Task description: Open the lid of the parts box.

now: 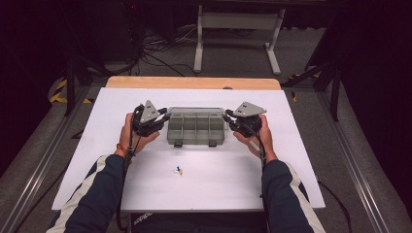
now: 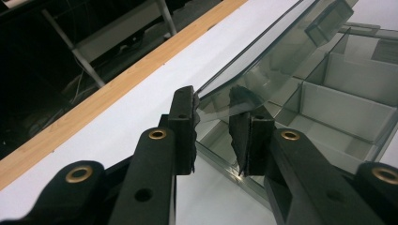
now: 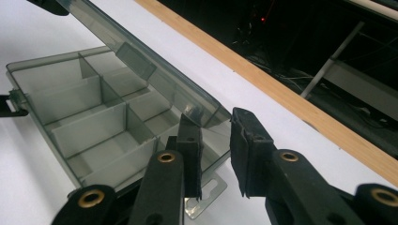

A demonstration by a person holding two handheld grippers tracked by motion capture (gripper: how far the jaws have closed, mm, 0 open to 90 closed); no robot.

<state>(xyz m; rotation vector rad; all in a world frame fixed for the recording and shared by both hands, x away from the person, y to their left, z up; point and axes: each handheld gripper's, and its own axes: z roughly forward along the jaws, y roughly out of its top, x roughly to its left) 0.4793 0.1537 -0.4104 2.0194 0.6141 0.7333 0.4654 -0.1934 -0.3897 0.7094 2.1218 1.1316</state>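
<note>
Smoke-grey clear plastic forms the compartment box (image 1: 196,129), which sits mid-table on the white board (image 1: 301,160) between both hands, lid part raised. High view: left gripper (image 1: 164,117) and right gripper (image 1: 227,117) flank the box's far corners; a small blue-and-yellow pin (image 1: 180,170) lies loose nearer the person, well apart from the box.

Left gripper view: the hinged clear lid (image 2: 263,61) has its corner between the jaws, one pad against its edge, the other seen through the plastic; a firm clamp cannot be confirmed.

Right gripper view: jaws straddle the lid's opposite corner (image 3: 206,115), with a gap at the outer pad, so not clamped.

Judgement: lift both corners evenly about the hinge to avoid twisting the lid or dragging the light box. Nothing obstructs; the wooden table edge (image 3: 281,93) lies beyond.
</note>
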